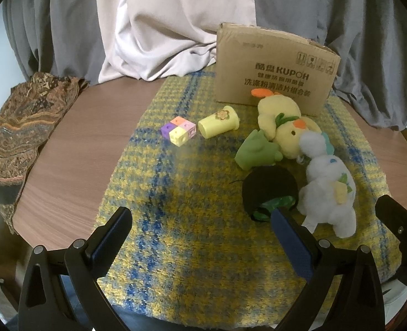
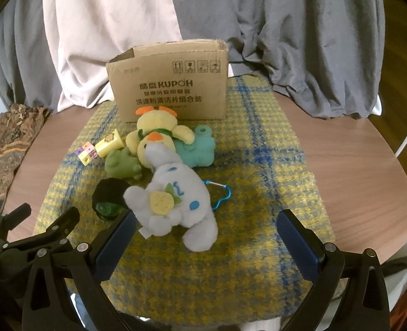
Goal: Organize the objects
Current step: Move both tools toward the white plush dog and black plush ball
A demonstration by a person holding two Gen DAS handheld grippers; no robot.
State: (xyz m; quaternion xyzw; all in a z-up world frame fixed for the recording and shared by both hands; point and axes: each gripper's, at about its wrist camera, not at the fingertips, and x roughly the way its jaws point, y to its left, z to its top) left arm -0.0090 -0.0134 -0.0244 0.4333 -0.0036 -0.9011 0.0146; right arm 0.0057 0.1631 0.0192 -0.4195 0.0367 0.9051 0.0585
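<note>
A cardboard box [image 1: 275, 69] [image 2: 170, 82] stands open-topped at the back of a yellow-blue woven mat [image 1: 192, 220] [image 2: 258, 165]. In front of it lie a yellow plush duck [image 1: 286, 121] [image 2: 156, 135], a white plush toy [image 1: 327, 187] [image 2: 175, 193], a green toy [image 1: 255, 151] [image 2: 120, 162], a teal toy [image 2: 200, 149], a black pouch [image 1: 269, 187] [image 2: 108, 193], a yellow cup [image 1: 220, 122] [image 2: 111, 142] on its side and a coloured cube block [image 1: 178, 131] [image 2: 86, 153]. My left gripper [image 1: 200, 237] is open and empty. My right gripper [image 2: 207, 234] is open, just short of the white plush.
A patterned brown cloth [image 1: 18, 138] [image 2: 4, 143] lies at the table's left edge. Grey and white curtains [image 1: 162, 13] hang behind the round wooden table [image 1: 93, 138]. A blue carabiner [image 2: 225, 195] lies beside the white plush.
</note>
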